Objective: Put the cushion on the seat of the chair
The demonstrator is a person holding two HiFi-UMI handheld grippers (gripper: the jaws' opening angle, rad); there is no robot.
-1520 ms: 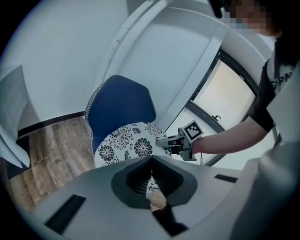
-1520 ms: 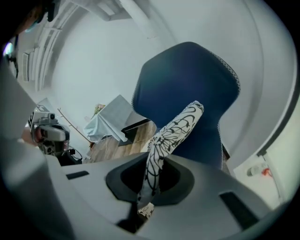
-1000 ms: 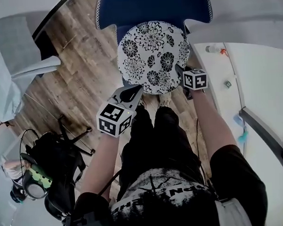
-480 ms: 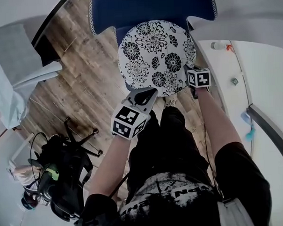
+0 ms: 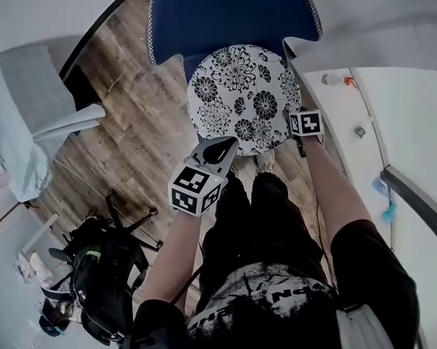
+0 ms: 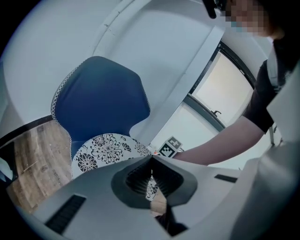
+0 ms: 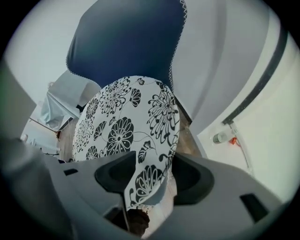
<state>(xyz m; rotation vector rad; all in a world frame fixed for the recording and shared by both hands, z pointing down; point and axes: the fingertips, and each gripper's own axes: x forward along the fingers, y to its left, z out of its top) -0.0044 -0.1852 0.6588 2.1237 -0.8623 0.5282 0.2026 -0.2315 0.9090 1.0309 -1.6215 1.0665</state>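
The round white cushion with black flower print (image 5: 240, 97) lies on the seat of the dark blue shell chair (image 5: 233, 21), its near rim apparently just past the seat's front. The release should go best if the jaws clear that rim fully before drawing back, so nothing drags the cushion forward. The right hand-held gripper (image 7: 150, 180) is opening, its 2 jaws spread wide with the rim between them, unpinched. The left hand-held gripper (image 6: 151, 174) is pressed together and empty, near the cushion's front edge.
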